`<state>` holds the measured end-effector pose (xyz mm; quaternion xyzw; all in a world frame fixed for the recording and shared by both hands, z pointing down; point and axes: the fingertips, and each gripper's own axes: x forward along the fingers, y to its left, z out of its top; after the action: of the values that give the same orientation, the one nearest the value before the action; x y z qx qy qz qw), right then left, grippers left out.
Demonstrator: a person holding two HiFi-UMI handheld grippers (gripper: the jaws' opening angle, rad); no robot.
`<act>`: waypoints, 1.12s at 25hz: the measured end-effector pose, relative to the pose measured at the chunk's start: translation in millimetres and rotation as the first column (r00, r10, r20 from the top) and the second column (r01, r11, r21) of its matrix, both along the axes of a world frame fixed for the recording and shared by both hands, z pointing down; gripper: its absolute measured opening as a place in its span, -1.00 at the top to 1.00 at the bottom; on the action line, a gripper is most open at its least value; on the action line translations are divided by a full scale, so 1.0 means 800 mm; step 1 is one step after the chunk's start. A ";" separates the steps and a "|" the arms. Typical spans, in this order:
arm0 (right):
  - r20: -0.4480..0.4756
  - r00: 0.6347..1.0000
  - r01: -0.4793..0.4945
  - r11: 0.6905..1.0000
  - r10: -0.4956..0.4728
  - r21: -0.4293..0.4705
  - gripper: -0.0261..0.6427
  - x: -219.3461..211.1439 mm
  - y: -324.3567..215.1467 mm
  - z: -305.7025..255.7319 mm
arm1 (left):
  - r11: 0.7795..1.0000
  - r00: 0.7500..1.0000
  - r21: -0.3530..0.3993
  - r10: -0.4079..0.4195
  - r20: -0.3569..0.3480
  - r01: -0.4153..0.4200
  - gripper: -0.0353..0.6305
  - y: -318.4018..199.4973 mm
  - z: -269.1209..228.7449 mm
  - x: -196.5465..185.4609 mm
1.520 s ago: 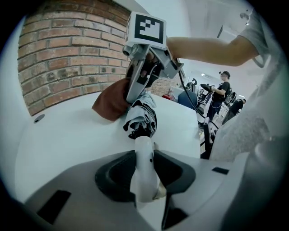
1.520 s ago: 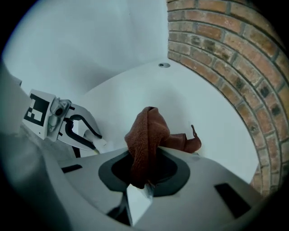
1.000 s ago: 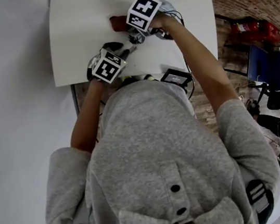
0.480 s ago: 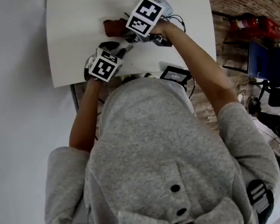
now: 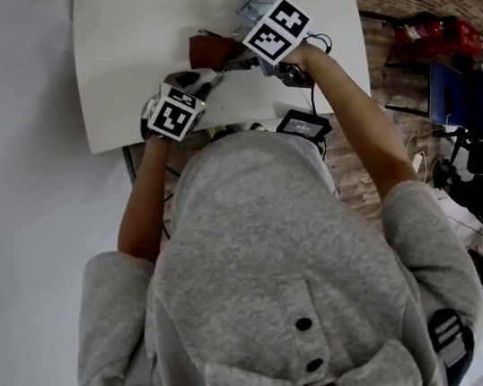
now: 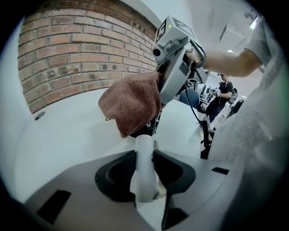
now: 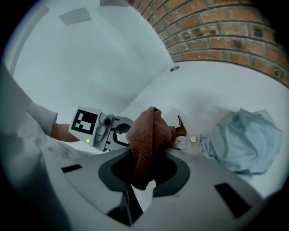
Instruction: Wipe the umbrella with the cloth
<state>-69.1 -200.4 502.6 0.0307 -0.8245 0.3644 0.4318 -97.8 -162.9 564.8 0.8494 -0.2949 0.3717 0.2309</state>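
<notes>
The folded light-blue umbrella lies on the white table; its canopy shows past the right gripper in the head view. My left gripper is shut on the umbrella's white handle. A brown terry cloth hangs bunched from my right gripper, which is shut on it. The cloth sits just beyond the left gripper's jaws, over the handle end. A white strap with a snap lies beside the canopy.
A brick wall stands behind the table's far side. A small black device hangs near the table's front edge, close to my body. Chairs and equipment stand on the floor at the right.
My right gripper has shifted to the right with the cloth, uncovering the blue canopy behind it. The left gripper has stayed almost still on the handle.
</notes>
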 end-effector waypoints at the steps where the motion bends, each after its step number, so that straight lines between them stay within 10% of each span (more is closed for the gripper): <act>1: 0.003 1.000 -0.009 1.000 0.009 -0.002 0.69 0.005 -0.001 0.000 | 1.000 1.000 -0.001 0.001 -0.001 -0.001 0.48 -0.001 0.001 0.000; 14: -0.037 0.974 -0.218 0.971 0.223 0.093 0.69 0.094 -0.055 -0.001 | 1.000 1.000 -0.003 0.010 0.004 -0.010 0.48 -0.002 0.003 0.001; 28: -0.140 0.826 -0.468 0.802 0.546 0.371 0.69 0.244 -0.140 -0.005 | 1.000 1.000 -0.021 0.014 -0.012 -0.014 0.48 -0.001 0.001 0.000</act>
<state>126.2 -312.3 498.5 0.3650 -0.7751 0.3218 0.4030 -98.0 -164.0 565.5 0.8511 -0.2838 0.3716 0.2389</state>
